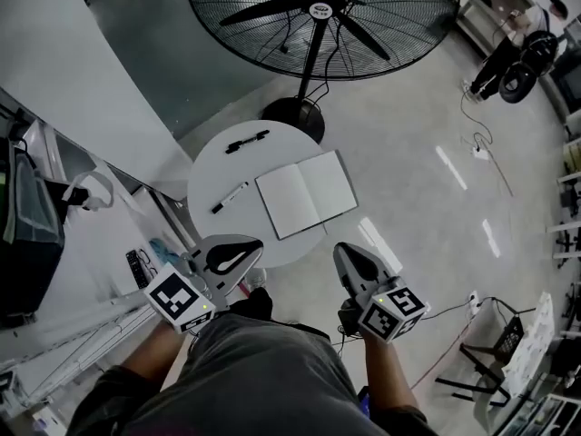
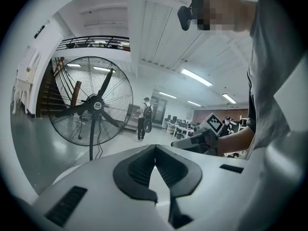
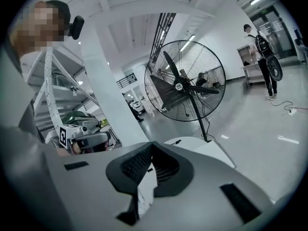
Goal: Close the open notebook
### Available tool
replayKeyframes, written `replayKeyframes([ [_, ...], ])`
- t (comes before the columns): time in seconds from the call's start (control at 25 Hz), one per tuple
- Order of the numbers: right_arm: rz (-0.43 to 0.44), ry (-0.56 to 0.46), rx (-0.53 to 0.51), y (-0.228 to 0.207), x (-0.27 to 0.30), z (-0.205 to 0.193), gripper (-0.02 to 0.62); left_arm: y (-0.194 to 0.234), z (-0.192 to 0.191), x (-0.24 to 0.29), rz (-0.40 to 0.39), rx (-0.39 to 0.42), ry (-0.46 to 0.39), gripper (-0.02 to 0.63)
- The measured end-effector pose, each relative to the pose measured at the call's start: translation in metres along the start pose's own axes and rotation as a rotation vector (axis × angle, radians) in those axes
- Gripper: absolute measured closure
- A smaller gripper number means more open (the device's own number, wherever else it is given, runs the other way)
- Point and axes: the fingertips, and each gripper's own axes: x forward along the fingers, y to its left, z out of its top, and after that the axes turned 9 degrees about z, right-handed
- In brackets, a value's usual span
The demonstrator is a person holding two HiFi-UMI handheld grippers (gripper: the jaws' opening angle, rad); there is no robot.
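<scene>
Seen from above, a small round white worktop (image 1: 218, 166) stands on a pale polished floor, in front of a large black pedestal fan (image 1: 322, 12).

A notebook with blank white pages (image 1: 304, 193) lies wide open and flat on the right part of the worktop, turned at a slant. Its right-hand page reaches the rim and may hang slightly over it, though I cannot tell for sure. Nothing rests on the pages.

To the left of the notebook lies a slim pen with a white barrel and black ends (image 1: 230, 197). A black marker pen (image 1: 247, 141) lies nearer the fan. Both are apart from the notebook, so they should not get in the way of folding it.

The person stands at the near side of the worktop with a white tool in each hand.

- **Left tool** (image 1: 257, 243): it is over the near rim, with its dark ribbed pads brought together at the tips and nothing between them.
- **Right tool** (image 1: 341, 249): it is just off the rim and below the notebook's right-hand page. It is likewise closed and empty.

Both tools point towards the notebook, one on each side, and neither touches it. I take this to be the approach, with the closing not yet begun. Narrow tips like these would suit sliding under a page edge to lift it, but they would need to spread to pinch a cover.
</scene>
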Motion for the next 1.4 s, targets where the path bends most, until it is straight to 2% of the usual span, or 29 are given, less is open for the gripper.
replayKeyframes([
  [0.48,-0.002,0.024,-0.023,0.0,0.038,0.019,0.578,0.039,0.013,0.003,0.011,-0.019,-0.03,0.591],
  [0.76,0.01,0.045,-0.008,-0.014,0.05,0.017,0.578,0.051,0.007,0.008,0.034,-0.026,-0.01,0.591],
  [1.08,0.057,0.07,0.018,-0.046,0.071,0.023,0.578,0.065,0.01,0.03,0.088,-0.019,0.021,0.591],
  [1.4,0.101,0.115,0.05,-0.098,0.083,0.03,0.578,0.071,0.008,0.069,0.152,-0.028,0.066,0.591],
])
